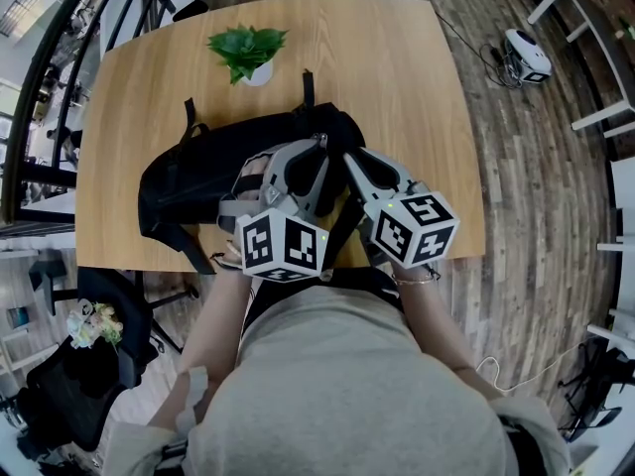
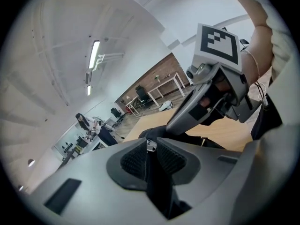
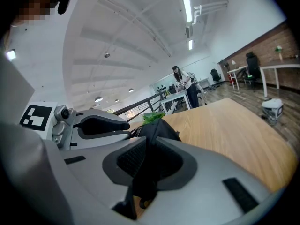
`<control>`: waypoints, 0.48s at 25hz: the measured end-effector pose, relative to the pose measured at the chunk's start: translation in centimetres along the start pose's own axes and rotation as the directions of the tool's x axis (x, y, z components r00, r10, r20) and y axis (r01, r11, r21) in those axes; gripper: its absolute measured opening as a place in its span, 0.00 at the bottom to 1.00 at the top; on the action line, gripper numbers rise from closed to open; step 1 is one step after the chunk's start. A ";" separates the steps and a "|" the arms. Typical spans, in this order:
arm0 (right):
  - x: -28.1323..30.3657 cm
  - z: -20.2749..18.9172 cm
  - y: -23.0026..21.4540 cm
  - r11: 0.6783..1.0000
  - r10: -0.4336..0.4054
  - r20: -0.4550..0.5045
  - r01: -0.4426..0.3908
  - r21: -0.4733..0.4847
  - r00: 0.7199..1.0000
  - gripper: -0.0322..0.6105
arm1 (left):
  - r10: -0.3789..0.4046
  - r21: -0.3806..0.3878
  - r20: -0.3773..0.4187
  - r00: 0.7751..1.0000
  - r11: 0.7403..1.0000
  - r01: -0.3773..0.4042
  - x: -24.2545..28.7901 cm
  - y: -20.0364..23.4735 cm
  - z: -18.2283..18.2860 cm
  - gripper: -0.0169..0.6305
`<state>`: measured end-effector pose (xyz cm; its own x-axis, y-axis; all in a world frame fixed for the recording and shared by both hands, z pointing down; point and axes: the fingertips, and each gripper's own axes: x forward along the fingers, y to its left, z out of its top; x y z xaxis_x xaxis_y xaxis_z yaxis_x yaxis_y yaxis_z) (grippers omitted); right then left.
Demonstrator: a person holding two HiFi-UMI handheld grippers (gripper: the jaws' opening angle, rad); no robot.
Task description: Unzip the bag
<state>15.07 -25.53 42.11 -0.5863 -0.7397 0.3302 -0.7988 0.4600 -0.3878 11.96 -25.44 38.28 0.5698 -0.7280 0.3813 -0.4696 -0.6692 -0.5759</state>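
Left gripper view: L gripper (image 2: 151,157) jaws pinch zip pull (image 2: 151,146); R gripper (image 3: 146,162) jaws clamp bag (image 3: 157,129)

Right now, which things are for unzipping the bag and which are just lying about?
For the job: black backpack, zipper pull, left gripper, right gripper.
Lying about: potted plant, flowers.
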 end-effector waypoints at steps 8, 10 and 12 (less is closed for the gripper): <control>0.3 0.0 -0.1 1.000 0.006 -0.004 -0.006 -0.003 1.000 0.16 | 0.071 0.023 0.007 0.997 0.997 -0.071 0.6 1.2 -0.1 0.14; 0.3 0.0 0.0 1.000 0.008 -0.005 -0.008 -0.004 1.000 0.16 | 0.071 0.025 -0.007 0.997 0.997 -0.071 0.9 1.4 -0.4 0.13; 0.2 0.0 0.0 1.000 0.011 -0.005 -0.011 -0.003 1.000 0.16 | 0.057 0.019 -0.022 0.998 0.998 -0.057 1.1 1.2 -0.7 0.12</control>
<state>14.94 -25.71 42.21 -0.5954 -0.7322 0.3307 -0.7929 0.4691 -0.3889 11.55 -27.20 38.51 0.5269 -0.7682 0.3637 -0.4885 -0.6239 -0.6100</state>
